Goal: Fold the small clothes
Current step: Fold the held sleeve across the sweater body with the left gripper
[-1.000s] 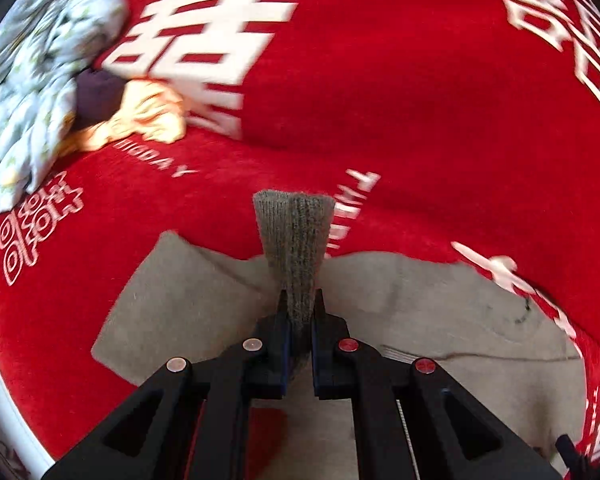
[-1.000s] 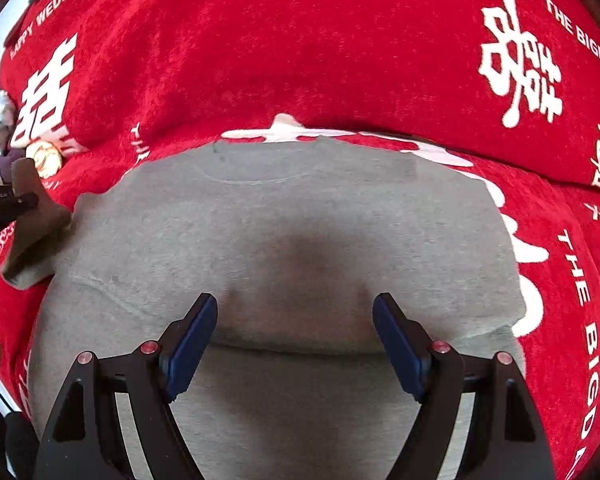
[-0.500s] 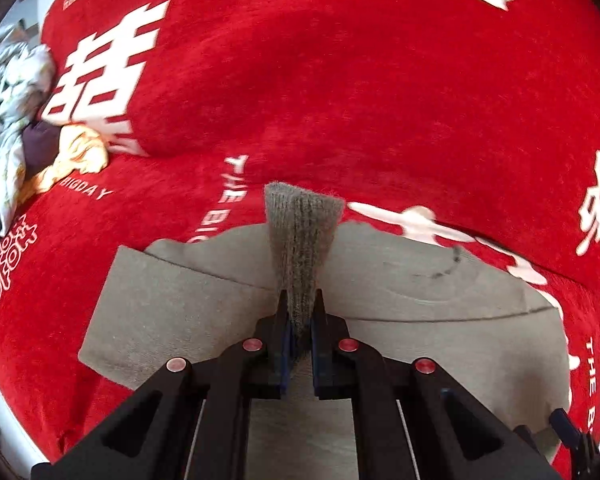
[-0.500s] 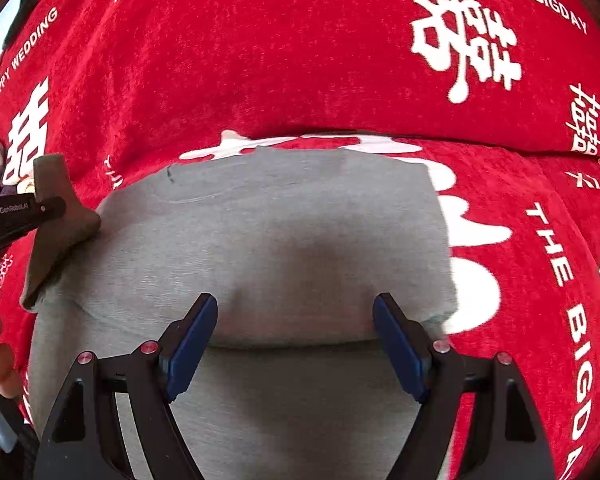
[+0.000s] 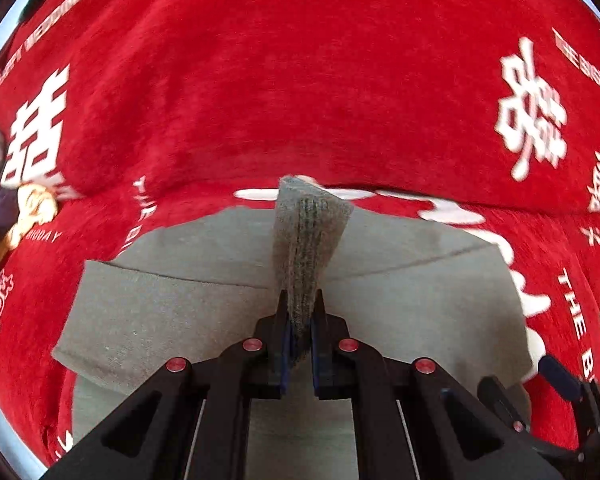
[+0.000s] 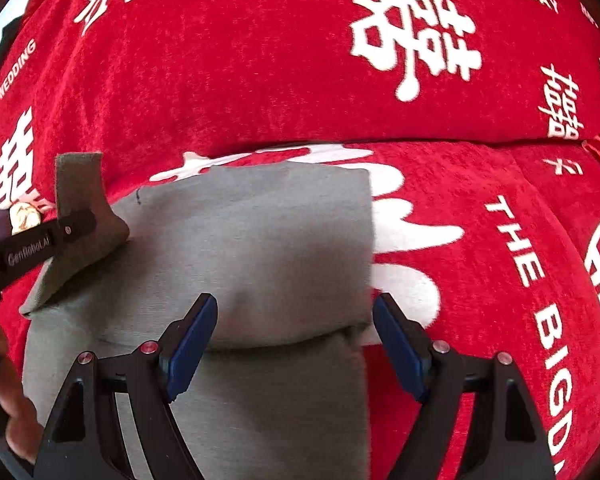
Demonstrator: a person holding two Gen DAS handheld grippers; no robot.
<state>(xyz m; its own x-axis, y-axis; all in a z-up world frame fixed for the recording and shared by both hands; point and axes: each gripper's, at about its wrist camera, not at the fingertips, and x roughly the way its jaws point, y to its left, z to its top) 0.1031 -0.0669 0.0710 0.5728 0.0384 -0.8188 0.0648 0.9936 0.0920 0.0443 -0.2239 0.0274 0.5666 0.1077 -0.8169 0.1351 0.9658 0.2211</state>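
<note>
Nearest in L wrist view: left gripper point(image 5: 300, 320) was clamped tight on a ribbed cuff point(image 5: 306, 240) of the grey sweater point(image 5: 420, 300); cuff stood up between the blue pads, sleeve lifted off the body of the garment. R wrist view: right gripper point(image 6: 294, 344) had jaws spread wide, nothing pinched, blue pads point(image 6: 190, 344) hanging just over the sweater's folded edge; I couldn't tell if the tips touched cloth. Sweater lay flat on the red cover point(image 6: 260, 80) w/ white wedding characters, right side already folded in. Far left, beyond the sweater: a small pile of other clothes point(image 5: 4, 208), pale print plus orange piece, well apart. A hand point(image 6: 12, 412) showed at lower-left edge of R view.
</note>
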